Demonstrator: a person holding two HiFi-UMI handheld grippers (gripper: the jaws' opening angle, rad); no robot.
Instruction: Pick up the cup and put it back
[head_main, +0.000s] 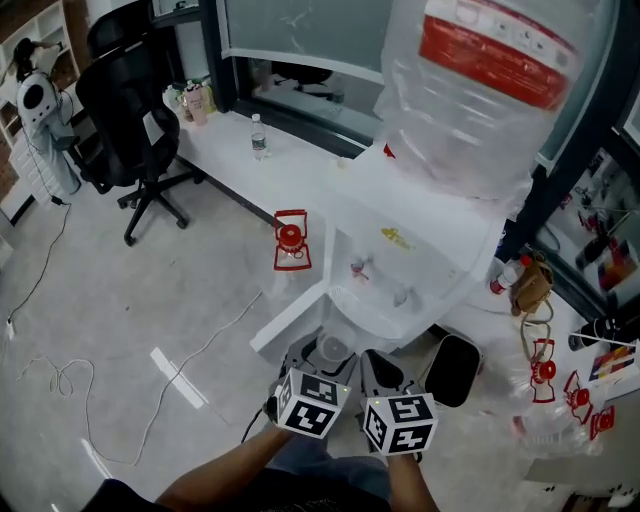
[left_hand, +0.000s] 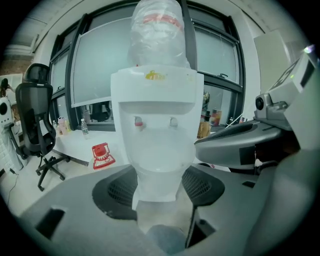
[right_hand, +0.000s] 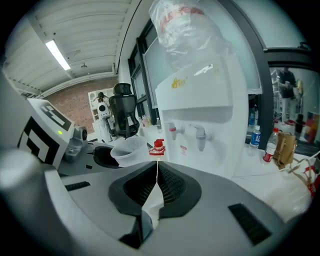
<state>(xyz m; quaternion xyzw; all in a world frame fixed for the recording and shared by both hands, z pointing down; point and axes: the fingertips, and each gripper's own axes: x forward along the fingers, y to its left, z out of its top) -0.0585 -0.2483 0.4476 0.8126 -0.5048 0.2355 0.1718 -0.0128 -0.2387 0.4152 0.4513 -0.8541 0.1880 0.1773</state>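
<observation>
A clear plastic cup (head_main: 333, 350) (right_hand: 127, 150) stands upright between the jaws of my left gripper (head_main: 325, 354), which is shut on it. In the left gripper view the cup (left_hand: 159, 197) is see-through, and the dark pads (left_hand: 117, 190) press on its sides. It hangs in front of the white water dispenser (head_main: 400, 260) (left_hand: 155, 120), below the red tap (left_hand: 138, 122) and the grey tap (left_hand: 173, 121). My right gripper (head_main: 378, 368) (right_hand: 157, 172) is just right of the cup, shut with its tips touching and nothing held.
A large water bottle (head_main: 480, 80) tops the dispenser. A black office chair (head_main: 130, 100) and a white desk (head_main: 225, 150) with a small bottle (head_main: 258, 137) are at the left. A red item (head_main: 290, 240), a floor cable (head_main: 60, 375) and a black bin (head_main: 452, 368) lie nearby.
</observation>
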